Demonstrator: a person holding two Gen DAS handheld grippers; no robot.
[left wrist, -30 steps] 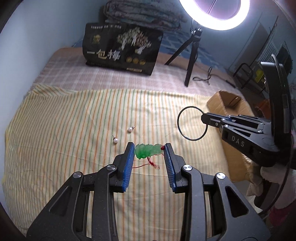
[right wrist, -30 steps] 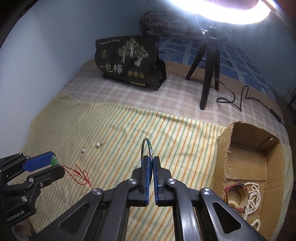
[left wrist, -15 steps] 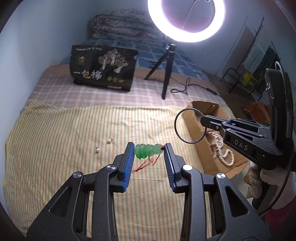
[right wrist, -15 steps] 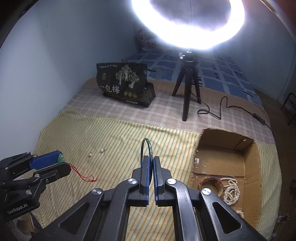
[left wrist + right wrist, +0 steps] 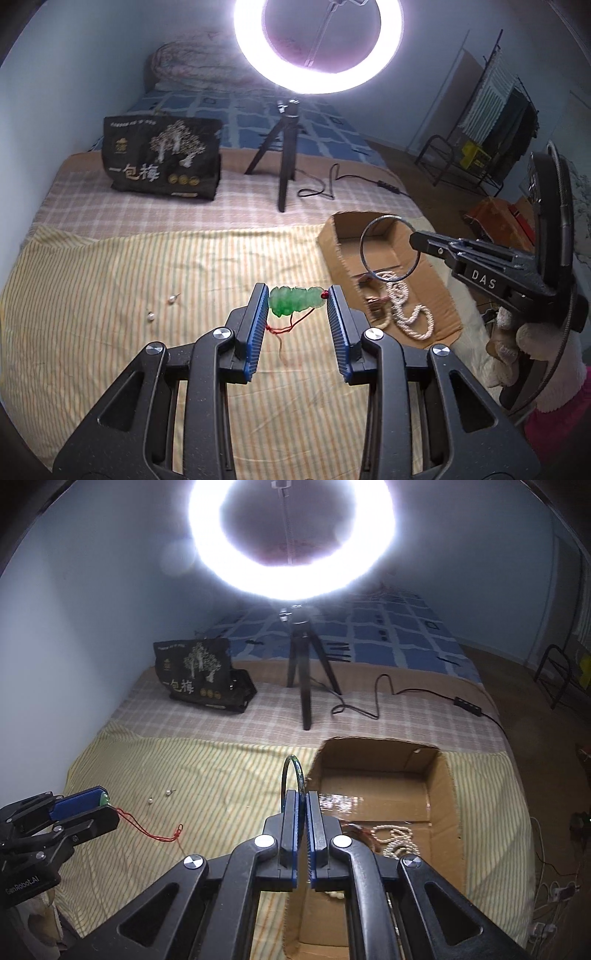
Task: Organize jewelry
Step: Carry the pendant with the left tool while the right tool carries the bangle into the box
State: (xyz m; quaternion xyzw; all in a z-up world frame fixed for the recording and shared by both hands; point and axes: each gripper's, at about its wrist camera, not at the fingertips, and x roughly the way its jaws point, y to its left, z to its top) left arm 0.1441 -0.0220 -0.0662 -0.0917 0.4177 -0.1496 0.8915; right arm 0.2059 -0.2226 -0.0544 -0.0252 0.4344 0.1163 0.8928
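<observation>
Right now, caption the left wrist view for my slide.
Left gripper clamps a green jade pendant; right gripper carries a thin bangle over the cardboard box.

A ring light [image 5: 317, 44] on its tripod [image 5: 282, 147] beside a black bag [image 5: 162, 158].

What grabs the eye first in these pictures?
The glowing ring light on its tripod at the back of the bed. Nearer, the left gripper clamps a green pendant with a red cord, while the right gripper pinches a thin bangle over the cardboard box.
</observation>
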